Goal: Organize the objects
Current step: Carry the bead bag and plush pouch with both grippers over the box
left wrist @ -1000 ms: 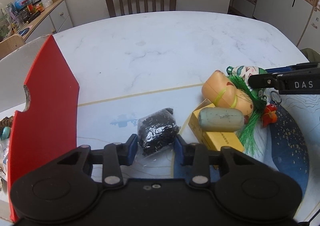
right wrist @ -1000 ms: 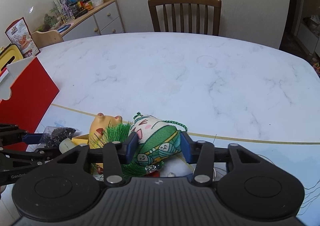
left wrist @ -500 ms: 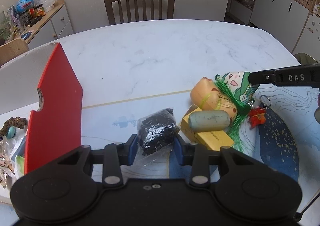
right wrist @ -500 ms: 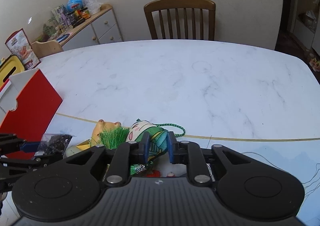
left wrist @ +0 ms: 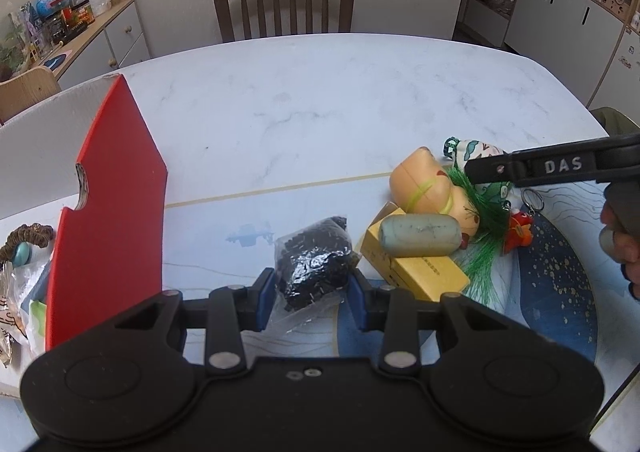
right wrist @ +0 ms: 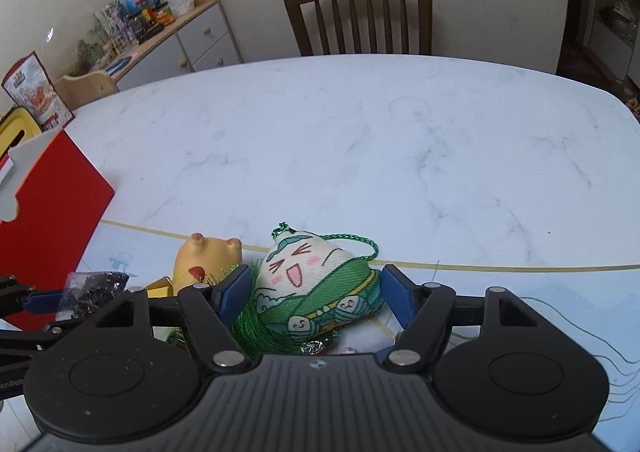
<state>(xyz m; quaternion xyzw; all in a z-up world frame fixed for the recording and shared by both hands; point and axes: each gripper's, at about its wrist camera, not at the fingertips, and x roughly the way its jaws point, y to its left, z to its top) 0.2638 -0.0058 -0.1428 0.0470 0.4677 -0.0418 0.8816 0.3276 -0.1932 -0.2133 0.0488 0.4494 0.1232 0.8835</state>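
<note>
we are straddling the bag of black beads on the tabletop with the left gripper, jaws spread, not clamping. right gripper jaws released around the plush sachet. both are looking soft and light; we are judging mid-body grips best.

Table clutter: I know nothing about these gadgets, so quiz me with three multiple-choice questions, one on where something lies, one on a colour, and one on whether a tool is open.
1. The roll lies: A) on the yellow box; B) under the plush; C) inside the bag.
2. The bag holds bits that are: A) white; B) black; C) blue.
3. The right tool is: A) open astride the plush; B) shut on the plush; C) shut on nothing.

Answers: 1 A, it rests across the box top; 2 B, dark bits show through clear plastic; 3 A, its jaws stand wide, not pressing the plush.
</note>
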